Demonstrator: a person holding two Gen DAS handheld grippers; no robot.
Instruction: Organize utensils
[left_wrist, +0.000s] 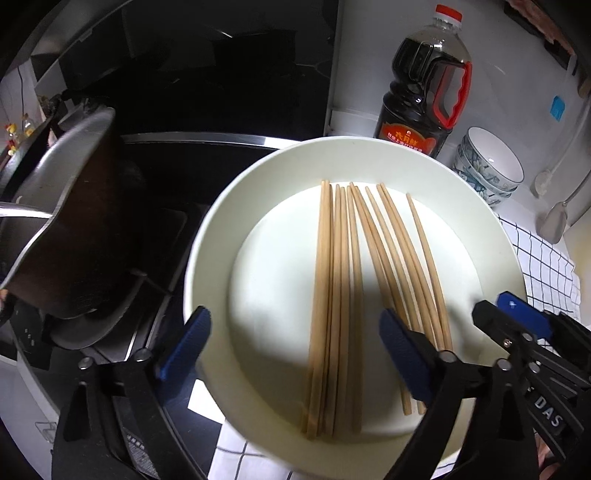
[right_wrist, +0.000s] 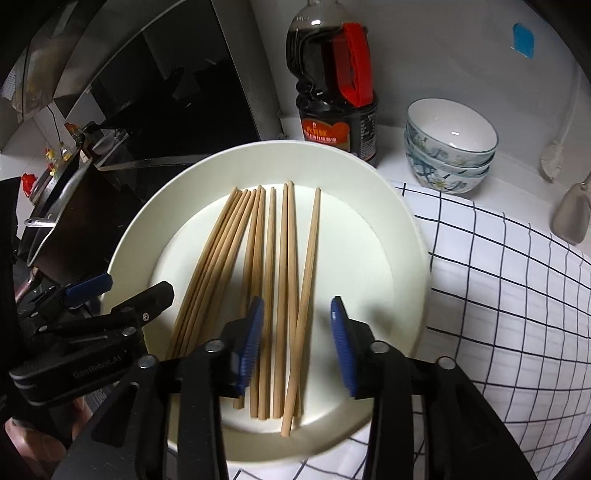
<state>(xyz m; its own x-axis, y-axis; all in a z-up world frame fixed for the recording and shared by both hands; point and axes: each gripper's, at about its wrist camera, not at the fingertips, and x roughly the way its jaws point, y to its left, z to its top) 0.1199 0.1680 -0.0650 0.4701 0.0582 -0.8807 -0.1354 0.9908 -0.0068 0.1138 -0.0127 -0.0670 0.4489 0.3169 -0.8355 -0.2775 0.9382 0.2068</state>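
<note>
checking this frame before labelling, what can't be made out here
- Wooden chopsticks near ends: right wrist view, right gripper covers some.
- Dark sauce bottle cap: cut off by top edge.
- Round white plate near rim: left wrist view, left gripper arms hide it.

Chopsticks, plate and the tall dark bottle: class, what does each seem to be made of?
Chopsticks: probably bamboo or wood, matt tan, unvarnished look with no shine.
Plate: likely ceramic or melamine, smooth off-white with a soft sheen; which one cannot be told.
Bottle: clear plastic holding dark liquid, with a moulded grip and red plastic handle.
</note>
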